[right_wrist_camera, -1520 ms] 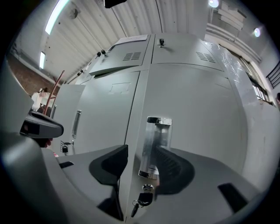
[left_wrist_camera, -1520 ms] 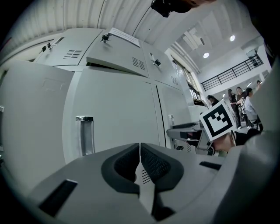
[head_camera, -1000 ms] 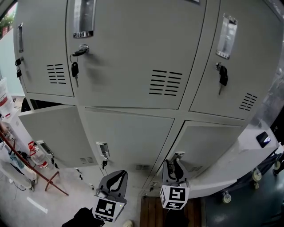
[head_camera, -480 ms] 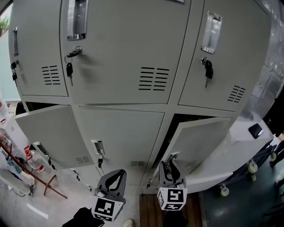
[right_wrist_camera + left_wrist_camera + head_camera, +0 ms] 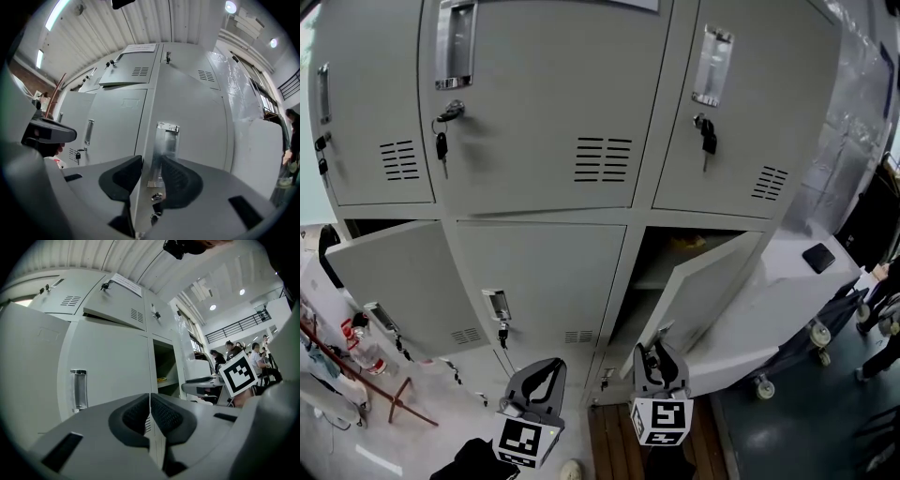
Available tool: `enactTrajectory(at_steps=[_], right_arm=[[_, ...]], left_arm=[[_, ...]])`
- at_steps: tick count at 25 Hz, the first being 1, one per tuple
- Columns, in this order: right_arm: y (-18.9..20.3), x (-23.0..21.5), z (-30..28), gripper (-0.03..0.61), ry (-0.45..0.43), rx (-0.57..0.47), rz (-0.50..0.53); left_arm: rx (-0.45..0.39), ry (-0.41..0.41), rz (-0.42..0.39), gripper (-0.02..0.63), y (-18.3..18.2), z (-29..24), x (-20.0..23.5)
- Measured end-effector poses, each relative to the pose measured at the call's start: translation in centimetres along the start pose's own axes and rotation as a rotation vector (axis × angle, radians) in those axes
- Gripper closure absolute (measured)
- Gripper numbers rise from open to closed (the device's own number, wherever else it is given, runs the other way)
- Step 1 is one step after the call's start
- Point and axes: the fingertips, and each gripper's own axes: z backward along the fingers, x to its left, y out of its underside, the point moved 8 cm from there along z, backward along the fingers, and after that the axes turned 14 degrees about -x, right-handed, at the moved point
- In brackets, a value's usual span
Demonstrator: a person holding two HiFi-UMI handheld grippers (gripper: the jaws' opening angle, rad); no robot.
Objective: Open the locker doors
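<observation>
The locker doors stand in two rows. The lower right door [image 5: 703,291] hangs part open, its free upright edge at the near side, straddled by the right gripper [image 5: 659,352]. That gripper's jaws have just been opening and now stand apart with the door's edge [image 5: 146,140] between them, the pads apparently not pressing. The lower middle door [image 5: 548,267] is shut and lies just beyond the left gripper [image 5: 546,373], whose jaws are together on nothing. Its upright handle [image 5: 496,305] sits a little left of that gripper, so the left hand looks the nearer for it.
</observation>
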Motion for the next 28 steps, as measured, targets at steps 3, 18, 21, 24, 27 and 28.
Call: enactTrajectory(at_steps=[3,18,21,24,27,28], right_arm=[[-0.3,-0.1,1.1,0.43,0.021,0.004,0.012],[-1.3,-1.4,7.0,0.434,0.139,0.025,0.062],[-1.5,-1.9,8.2,0.434,0.164,0.031,0.069],[-1.7,-2.5,9.4,0.434,0.193,0.037,0.075],[-1.9,-3.1,10.5,0.439,0.225,0.043,0.083],[-1.9,-3.3,10.9,0.442,0.235,0.046,0.086]], left_arm=[[-0.005,0.021,0.005,0.588,-0.3,0.4,-0.6],[-0.026,0.111,0.028,0.588,-1.0,2.0,-3.7],[-0.031,0.131,0.034,0.588,-1.1,2.1,-4.5],[-0.033,0.152,0.042,0.588,-1.2,2.1,-5.2],[-0.034,0.176,0.048,0.588,-1.2,2.0,-6.0],[-0.034,0.184,0.05,0.588,-1.1,1.9,-6.3]])
